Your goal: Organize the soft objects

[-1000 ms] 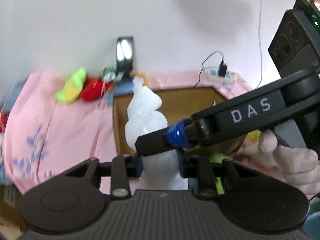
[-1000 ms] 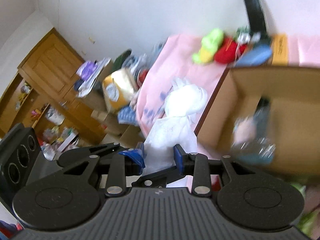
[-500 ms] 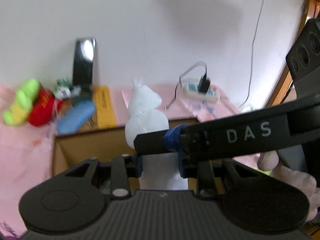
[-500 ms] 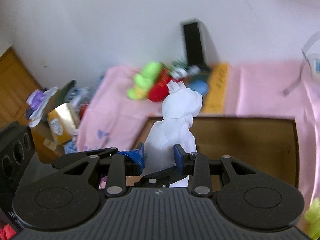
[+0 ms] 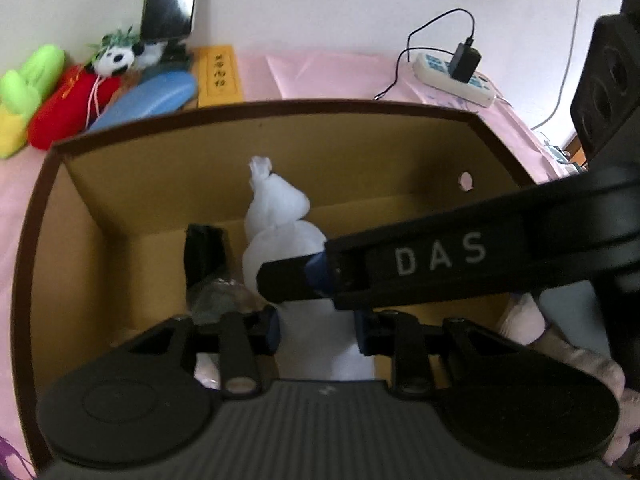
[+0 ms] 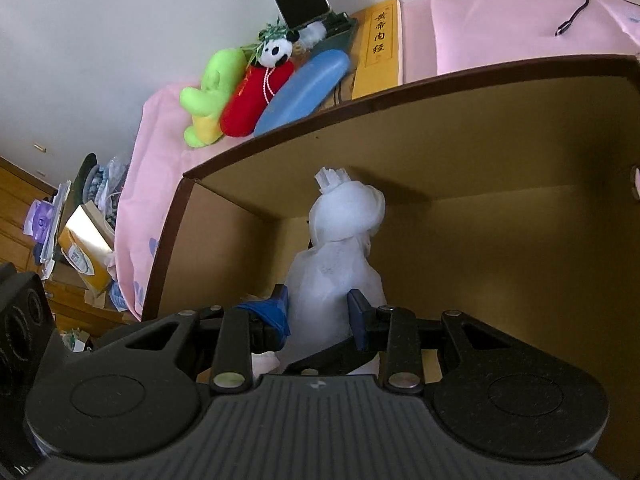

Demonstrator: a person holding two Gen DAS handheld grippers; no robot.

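A white soft bundle (image 5: 280, 216) tied at the top hangs inside an open cardboard box (image 5: 280, 110). My left gripper (image 5: 318, 328) is shut on its lower part. The right gripper's black finger marked DAS (image 5: 360, 268) crosses the bundle from the right. In the right wrist view the same white bundle (image 6: 344, 240) sits between the blue pads of my right gripper (image 6: 320, 312), which is shut on it, low against the box's far wall (image 6: 440, 152). A black item (image 5: 204, 252) and a clear plastic thing (image 5: 220, 296) lie on the box floor to the left of the bundle.
Behind the box, on pink cloth (image 5: 328, 76), lie a green-yellow plush (image 5: 24, 92), a red plush (image 5: 68, 108), a small panda (image 5: 116, 56), a blue case (image 5: 148, 98) and a yellow book (image 5: 220, 74). A power strip (image 5: 452, 76) lies at back right. A person's hand (image 5: 560, 356) holds the right gripper.
Both grippers have come forward and down with the white bundle. It was above and before the box, and now hangs inside it. The grips have not changed.
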